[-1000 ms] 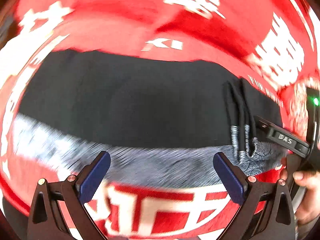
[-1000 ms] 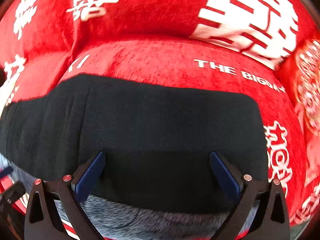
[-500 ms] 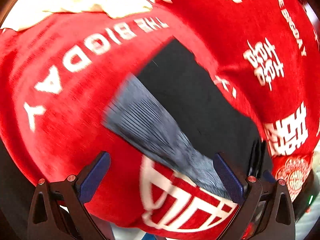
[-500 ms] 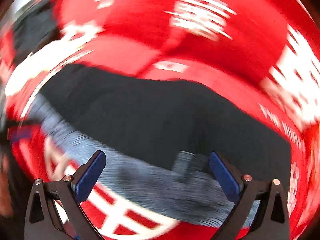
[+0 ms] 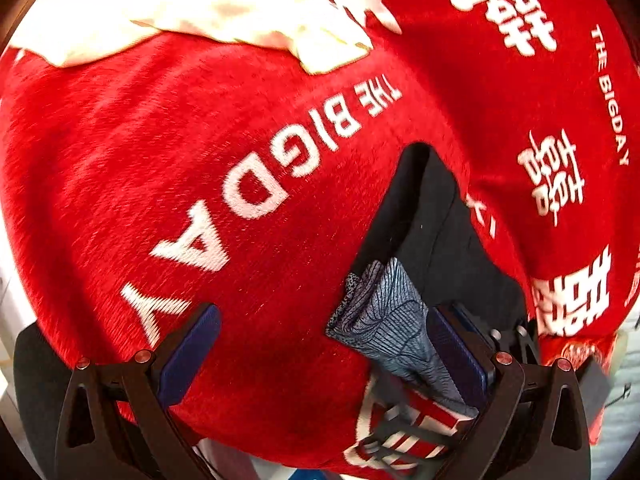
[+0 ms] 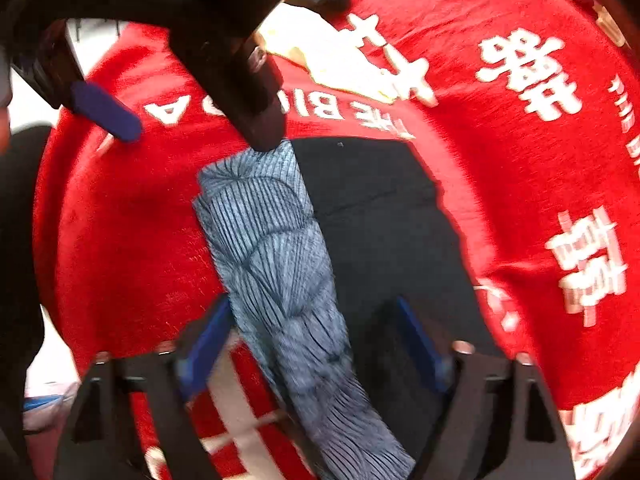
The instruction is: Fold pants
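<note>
The black pants (image 5: pixel 436 236) lie flat on a red blanket (image 5: pixel 160 184), their grey ribbed waistband (image 5: pixel 392 320) nearest the camera. My left gripper (image 5: pixel 320 356) is open; its right finger rests beside the waistband's corner, its left finger over bare blanket. In the right wrist view the waistband (image 6: pixel 276 248) runs lengthwise between the fingers of my right gripper (image 6: pixel 312 344). Its jaws are closing, with the waistband and black pants (image 6: pixel 380 232) cloth between them and the pads not pressing it. The left gripper (image 6: pixel 192 124) shows at the waistband's far end.
The red blanket (image 6: pixel 500 152) bears white characters and lettering. A cream cloth (image 5: pixel 180 8) lies crumpled at its far side, also visible in the right wrist view as the cream cloth (image 6: pixel 332 60). The blanket's edge and a pale floor show at the lower left.
Both grippers swung sideways and rolled, so the pants now run away from the cameras instead of across. The right gripper's jaws have narrowed around the waistband. The left stays wide open.
</note>
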The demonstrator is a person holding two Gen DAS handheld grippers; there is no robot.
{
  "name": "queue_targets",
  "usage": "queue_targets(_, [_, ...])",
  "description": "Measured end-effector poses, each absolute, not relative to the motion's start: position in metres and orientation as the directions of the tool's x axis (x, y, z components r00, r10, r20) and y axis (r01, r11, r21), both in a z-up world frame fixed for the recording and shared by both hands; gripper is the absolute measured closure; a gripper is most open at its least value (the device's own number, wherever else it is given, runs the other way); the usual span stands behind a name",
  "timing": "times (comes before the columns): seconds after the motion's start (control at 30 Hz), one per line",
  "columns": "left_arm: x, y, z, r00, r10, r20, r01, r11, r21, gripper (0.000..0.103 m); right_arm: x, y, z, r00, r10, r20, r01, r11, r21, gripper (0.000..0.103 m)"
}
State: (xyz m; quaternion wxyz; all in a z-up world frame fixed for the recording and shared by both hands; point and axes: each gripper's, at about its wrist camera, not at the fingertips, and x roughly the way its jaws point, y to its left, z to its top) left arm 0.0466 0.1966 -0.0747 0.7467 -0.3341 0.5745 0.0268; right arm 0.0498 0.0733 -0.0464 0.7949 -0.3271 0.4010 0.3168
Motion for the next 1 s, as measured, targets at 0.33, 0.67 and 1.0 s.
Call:
queue_targets(0.33, [0.097, 0.174, -0.078, 0.261, -0.498, -0.827, -0.266, 0.786, -0.558, 0.0, 0.052, 0.041, -0.019, 0.444, 0.361, -0.82, -0.743, 0.659, -0.112, 0.092])
queue_targets(0.67, [0.155, 0.184, -0.094, 0.11, -0.544, -0.832, -0.262, 0.791, -0.552, 0.0, 0.054, 0.039, -0.013, 0.467, 0.374, -0.801, -0.744, 0.656, -0.127, 0.094])
queue_targets(1.0, [0.165, 0.168, -0.094, 0.036, -0.523, -0.851, -0.177, 0.835, -0.521, 0.0, 0.047, 0.031, -0.008, 0.48, 0.387, -0.787, -0.742, 0.657, -0.13, 0.095])
